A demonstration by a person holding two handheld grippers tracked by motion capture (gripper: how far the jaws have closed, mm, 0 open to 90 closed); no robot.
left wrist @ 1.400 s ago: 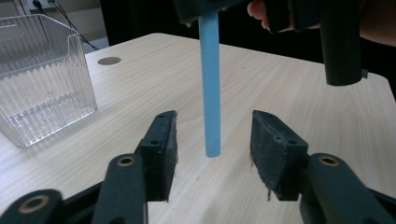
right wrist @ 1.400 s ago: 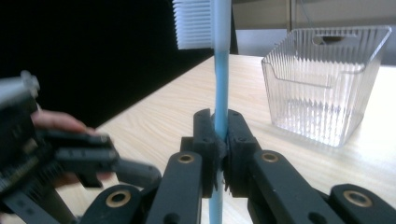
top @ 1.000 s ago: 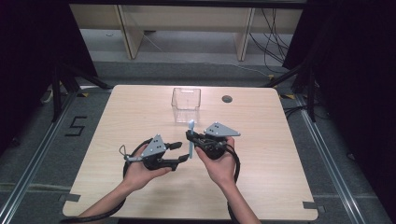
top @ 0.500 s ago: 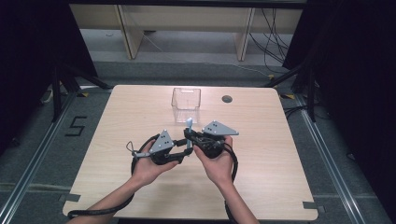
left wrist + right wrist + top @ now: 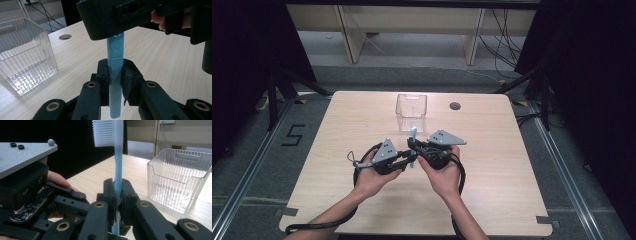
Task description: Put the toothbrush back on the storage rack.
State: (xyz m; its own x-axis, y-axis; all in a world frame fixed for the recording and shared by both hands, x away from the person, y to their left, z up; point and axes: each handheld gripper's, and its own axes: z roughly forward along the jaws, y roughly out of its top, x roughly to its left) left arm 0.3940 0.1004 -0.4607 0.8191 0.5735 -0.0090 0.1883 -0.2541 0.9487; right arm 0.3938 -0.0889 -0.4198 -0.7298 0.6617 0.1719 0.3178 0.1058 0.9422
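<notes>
The wooden table (image 5: 492,165) carries a clear ribbed plastic bin (image 5: 411,111) toward its far side, just left of a round cable hole (image 5: 455,106). Near the middle of the table, nearer the person than the bin, both hands meet over the wood. The right gripper (image 5: 416,146) is clamped on a light-blue toothbrush (image 5: 413,136), its pads pinching the handle with the white bristles rising above. The left gripper (image 5: 410,161) has just been closing and now presses its pads on the lower, ribbed part of the same toothbrush (image 5: 115,75), so both tools grip one handle, held upright above the table, apart from the bin.

The risk, as I judge it, lies in this double hold. If the two hands pull or twist differently, the slim handle may bend or snap out of one grip. If one gripper releases before the other is secure, the brush could tip and fall to the table instead of reaching the bin.
</notes>
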